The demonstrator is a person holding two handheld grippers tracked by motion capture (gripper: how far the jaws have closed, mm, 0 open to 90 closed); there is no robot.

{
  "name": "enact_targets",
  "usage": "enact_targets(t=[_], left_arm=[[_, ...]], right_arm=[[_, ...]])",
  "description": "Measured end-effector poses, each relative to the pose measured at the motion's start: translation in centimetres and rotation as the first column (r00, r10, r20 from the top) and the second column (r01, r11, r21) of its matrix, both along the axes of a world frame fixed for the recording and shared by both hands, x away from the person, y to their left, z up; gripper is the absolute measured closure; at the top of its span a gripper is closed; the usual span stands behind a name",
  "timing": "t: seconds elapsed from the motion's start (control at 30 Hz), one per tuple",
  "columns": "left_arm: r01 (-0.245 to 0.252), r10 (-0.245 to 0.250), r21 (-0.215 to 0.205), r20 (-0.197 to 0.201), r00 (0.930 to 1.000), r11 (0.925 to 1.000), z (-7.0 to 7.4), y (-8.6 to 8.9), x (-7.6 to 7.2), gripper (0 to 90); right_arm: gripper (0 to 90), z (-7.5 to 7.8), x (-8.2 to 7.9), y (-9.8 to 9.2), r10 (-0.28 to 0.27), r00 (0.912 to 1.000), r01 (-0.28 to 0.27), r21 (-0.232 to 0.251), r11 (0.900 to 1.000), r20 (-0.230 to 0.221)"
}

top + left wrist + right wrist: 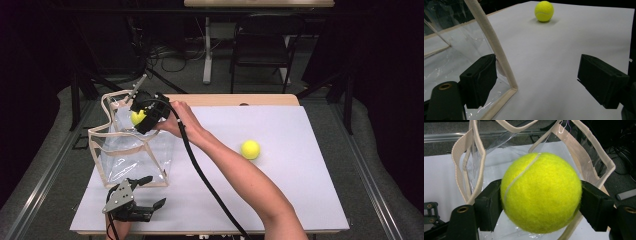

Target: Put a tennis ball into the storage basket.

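Note:
My right gripper [141, 116] is shut on a yellow tennis ball [137, 117] and holds it over the open top of a clear plastic bag [120, 133] with beige trim. In the right gripper view the ball [540, 192] sits squeezed between both pads, with the bag's mouth and handles [584, 152] just behind it. A second tennis ball [250, 149] lies on the white mat to the right. My left gripper [156, 191] stands open by the bag's near corner. Its left pad [480, 80] is beside the corner trim [489, 35], and the far ball [544, 11] lies ahead.
The white mat [300, 190] covers the table, with bare room right of the bag. The right gripper's black cable [200, 172] trails along the forearm. Beyond the table stand a dark chair [262, 47] and a desk leg [207, 50].

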State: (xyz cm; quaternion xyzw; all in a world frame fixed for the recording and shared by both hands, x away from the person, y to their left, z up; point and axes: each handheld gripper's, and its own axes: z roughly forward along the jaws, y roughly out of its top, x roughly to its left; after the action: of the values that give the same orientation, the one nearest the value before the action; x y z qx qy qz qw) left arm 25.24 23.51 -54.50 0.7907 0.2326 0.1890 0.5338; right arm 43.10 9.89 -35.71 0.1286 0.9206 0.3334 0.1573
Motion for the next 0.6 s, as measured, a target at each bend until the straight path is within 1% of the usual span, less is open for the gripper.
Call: enact_targets(t=[0.13,0.23,0.4,0.6], left_arm=[[-0.001,0.001,0.0,0.0,1.0,1.0,0.02,0.01,-0.03,15.8],[-0.002,0.002,-0.001,-0.001,1.0,1.0,0.02,0.05,-0.03,15.8],[0.002,-0.002,0.001,-0.001,1.0,1.0,0.01,-0.02,-0.01,15.8],[0.001,-0.001,-0.001,-0.001,1.0,1.0,0.01,-0.01,-0.03,15.8]], right_arm=[[25.9,-0.07,-0.08,0.13,0.004,1.0,-0.004,-0.006,1.0,-0.002],[25.8,-0.19,-0.02,0.16,0.009,1.0,-0.009,-0.021,1.0,-0.003],[25.8,-0.24,0.06,0.07,0.005,0.9999,-0.005,-0.018,1.0,-0.01],[25.7,-0.38,0.04,0.19,0.008,0.9999,-0.008,-0.032,0.999,-0.012]])
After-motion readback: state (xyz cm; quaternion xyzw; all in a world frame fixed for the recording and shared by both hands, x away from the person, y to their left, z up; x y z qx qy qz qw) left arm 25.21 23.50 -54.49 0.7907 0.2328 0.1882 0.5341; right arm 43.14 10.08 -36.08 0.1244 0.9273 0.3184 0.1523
